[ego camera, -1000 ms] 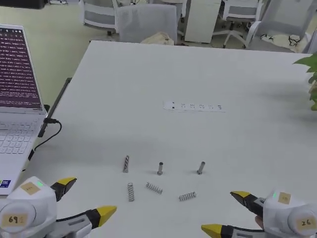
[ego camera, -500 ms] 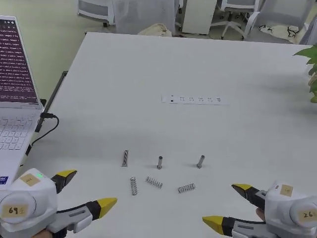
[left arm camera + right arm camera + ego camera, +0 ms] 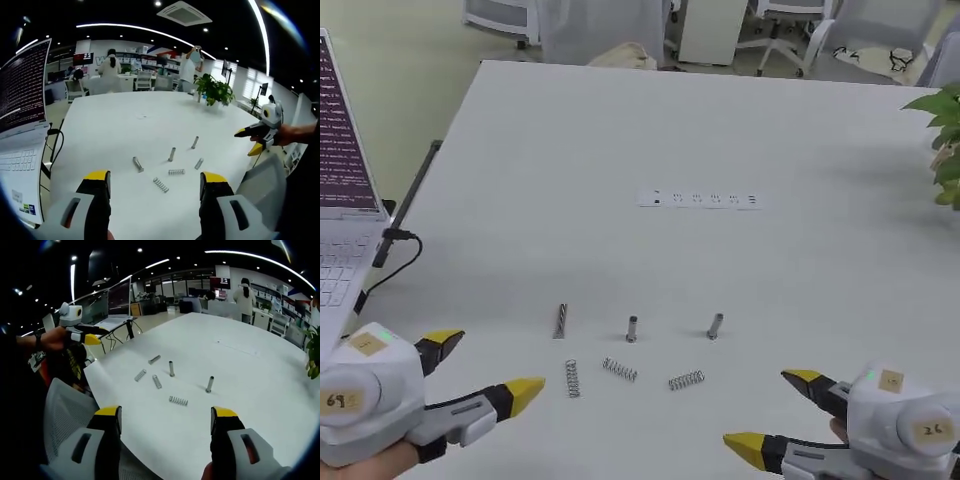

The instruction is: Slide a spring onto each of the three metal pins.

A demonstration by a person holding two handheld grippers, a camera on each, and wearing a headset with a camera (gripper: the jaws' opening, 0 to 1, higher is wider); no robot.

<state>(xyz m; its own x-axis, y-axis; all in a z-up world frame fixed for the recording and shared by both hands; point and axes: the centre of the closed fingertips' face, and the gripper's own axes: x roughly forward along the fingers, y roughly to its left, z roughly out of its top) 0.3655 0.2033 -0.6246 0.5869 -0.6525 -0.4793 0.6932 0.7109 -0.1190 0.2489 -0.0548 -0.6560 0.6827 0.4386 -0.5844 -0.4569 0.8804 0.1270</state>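
Observation:
Three short metal pins stand in a row on the white table: a left pin (image 3: 560, 320) that looks ribbed and leans, a middle pin (image 3: 631, 329) and a right pin (image 3: 714, 326). Just in front of them lie three loose springs: a left spring (image 3: 571, 378), a middle spring (image 3: 619, 370) and a right spring (image 3: 686, 380). My left gripper (image 3: 485, 368) is open near the front left, apart from the springs. My right gripper (image 3: 772, 412) is open at the front right, holding nothing. The left gripper view shows the springs (image 3: 176, 172) beyond the open left gripper (image 3: 156, 177). The right gripper view shows them (image 3: 178, 400) beyond the open right gripper (image 3: 166, 413).
An open laptop (image 3: 335, 230) sits at the left edge with a cable (image 3: 395, 250) plugged in. A white power strip (image 3: 698, 199) lies mid-table beyond the pins. A plant (image 3: 945, 150) stands at the right edge. Office chairs (image 3: 600, 30) stand past the far edge.
The head camera has shifted, so everything sits slightly left in the picture. Pins and springs lie as before. Both grippers stay open near the front edge.

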